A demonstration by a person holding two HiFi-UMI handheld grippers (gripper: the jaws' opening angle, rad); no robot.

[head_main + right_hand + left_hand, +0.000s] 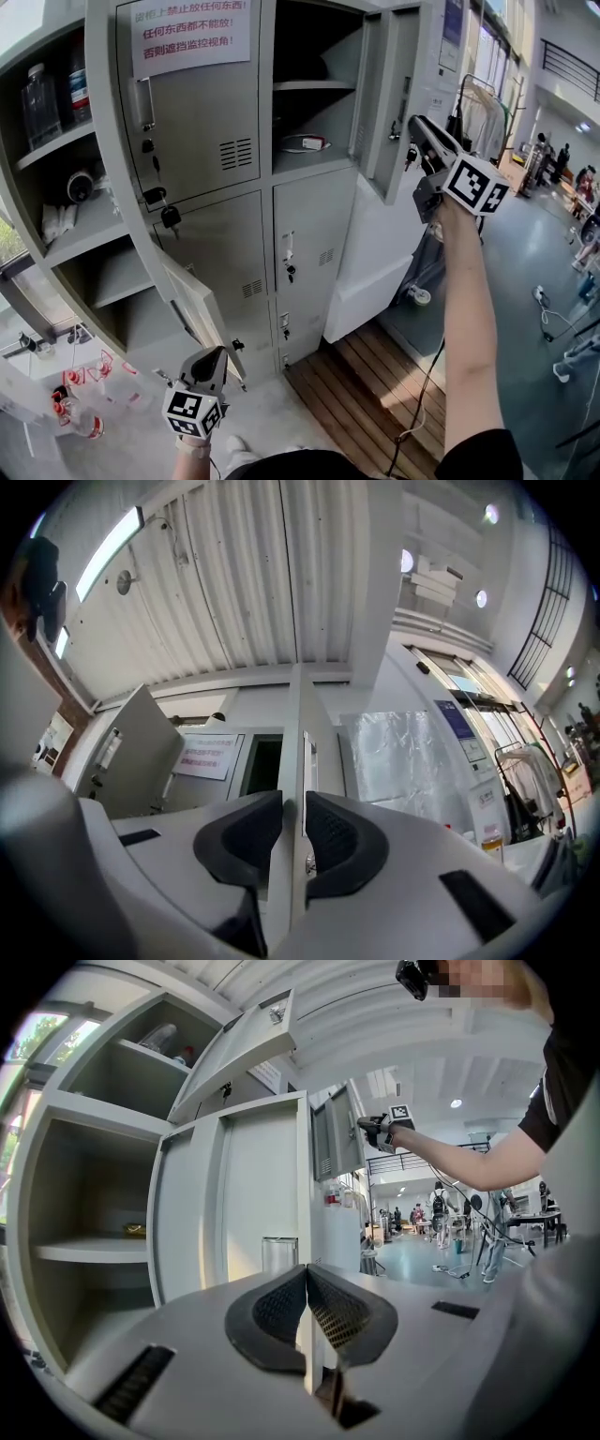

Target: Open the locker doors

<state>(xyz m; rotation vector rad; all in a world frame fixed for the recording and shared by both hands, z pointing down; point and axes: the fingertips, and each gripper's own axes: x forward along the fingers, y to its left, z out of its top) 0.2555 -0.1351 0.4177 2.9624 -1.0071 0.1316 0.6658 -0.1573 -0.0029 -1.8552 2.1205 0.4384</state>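
head view: the locker bank point(265, 141) fills the frame. my left gripper point(210, 358) sits low, at the free edge of the lower left door point(192, 300), which stands swung out from the bank's left column. my right gripper point(417, 127) is raised at the upper right door point(389, 94), swung out past the bank's right edge. count: two grippers, one door each. at least three fronts are shut: the notice door point(192, 122), the door under it point(225, 267), and the door under the open right compartment point(314, 234). left gripper view: my jaws are clenched on the lower left door's thin edge, which runs upright between the pads, with the door face to their left. right gripper view: my jaws are clamped on the upper right door's edge. it lies straight ahead, long axis upright, the plate rising between the pads. judgement: each held door turns about an upright hinge line, so any further pull should follow that arc with the jaws square to the edge. the shut fronts lie between my two arms, the lower ones nearer the left.
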